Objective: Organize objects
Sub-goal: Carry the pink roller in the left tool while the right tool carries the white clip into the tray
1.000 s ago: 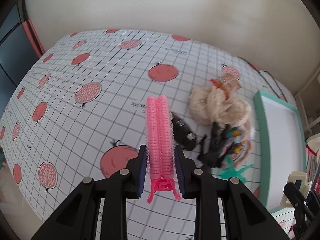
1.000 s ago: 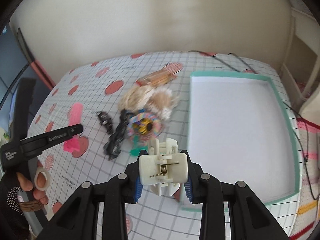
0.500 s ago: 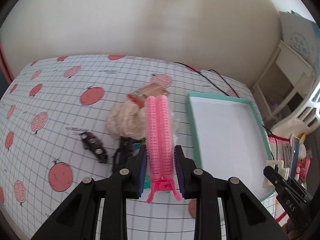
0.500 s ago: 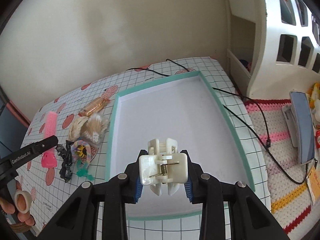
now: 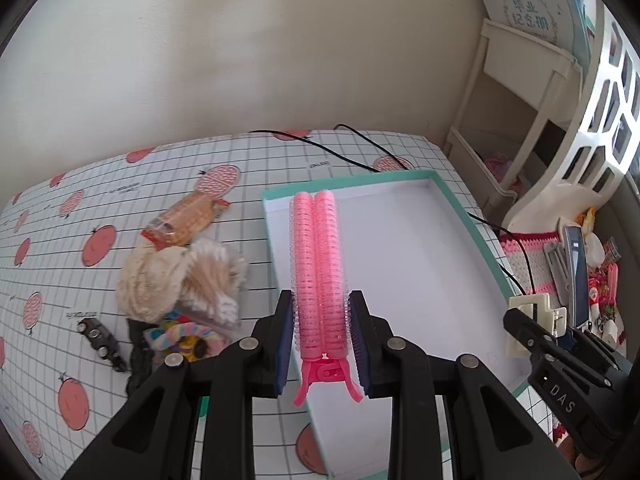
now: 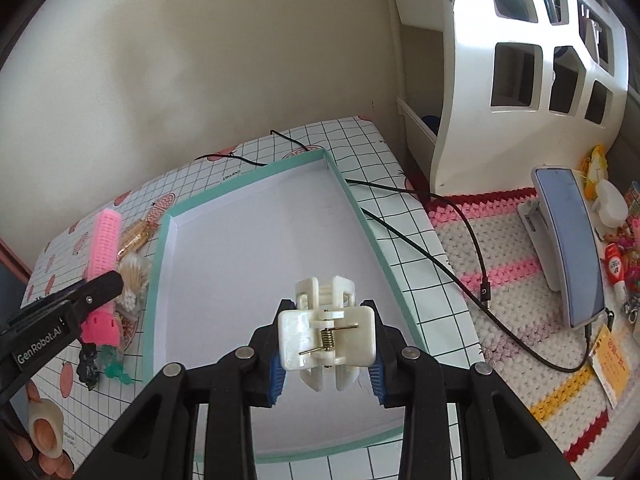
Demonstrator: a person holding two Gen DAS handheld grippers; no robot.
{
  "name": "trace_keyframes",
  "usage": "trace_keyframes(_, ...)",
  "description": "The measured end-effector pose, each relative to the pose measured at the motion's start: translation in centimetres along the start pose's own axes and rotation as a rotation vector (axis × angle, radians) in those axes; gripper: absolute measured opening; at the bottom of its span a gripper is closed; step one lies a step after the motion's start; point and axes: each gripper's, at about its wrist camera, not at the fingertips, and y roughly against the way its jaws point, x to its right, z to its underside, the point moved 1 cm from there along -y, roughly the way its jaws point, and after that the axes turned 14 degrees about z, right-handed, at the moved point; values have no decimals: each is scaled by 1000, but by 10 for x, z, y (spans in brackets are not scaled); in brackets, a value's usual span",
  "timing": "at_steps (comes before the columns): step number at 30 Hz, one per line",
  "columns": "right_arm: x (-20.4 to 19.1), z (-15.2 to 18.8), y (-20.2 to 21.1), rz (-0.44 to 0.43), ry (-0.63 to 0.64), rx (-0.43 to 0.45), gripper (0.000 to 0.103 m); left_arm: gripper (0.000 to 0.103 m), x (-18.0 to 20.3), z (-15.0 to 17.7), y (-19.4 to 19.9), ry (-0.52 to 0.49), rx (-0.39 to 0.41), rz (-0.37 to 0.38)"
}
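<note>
Left gripper (image 5: 322, 334), black-armed with blue pads, clenched on a long pink plastic double-roller hair clip (image 5: 316, 276), pads pressing its lower barrels from both sides, pink handle tails hanging out at 6 o'clock. Clip pointing toward 12 o'clock, held above the near left part of a shallow white tray with a mint-green rim (image 5: 269, 240).

Right gripper (image 6: 326, 350), same build, clamped on a cream-white plastic claw clip with a brass spring (image 6: 328, 338), spring side facing the camera, teeth pointing toward 12 o'clock, held above the near half of the tray's white floor. In the right wrist view, left gripper and pink clip at 9 o'clock, over the tray's left rim.

On the white grid-patterned tablecloth with red fruit prints (image 5: 100, 208), at 9 to 10 o'clock of the tray in the left wrist view, a loose pile: fluffy cream-and-tan pompom hair ties (image 5: 176, 280), a clear packet of orange-brown contents (image 5: 186, 222) beyond them at 11 o'clock, pastel striped elastic bands (image 5: 180, 334) nearer, a small black studded hair clip (image 5: 102, 344) lying apart at 8 o'clock. Black fabric piece beside the bands, kind unclear.

Thin black cable (image 6: 440, 248) trailing over the tablecloth at 3 o'clock of the tray onto a crocheted pink, white and yellow mat (image 6: 520, 280), with a smartphone on a white stand (image 6: 568, 248) farther right.
</note>
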Motion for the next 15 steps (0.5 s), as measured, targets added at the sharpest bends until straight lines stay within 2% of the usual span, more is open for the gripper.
trace_keyframes(15, -12, 6, -35, 40, 41, -84, 35, 28, 1, 19, -53, 27, -101, 37)
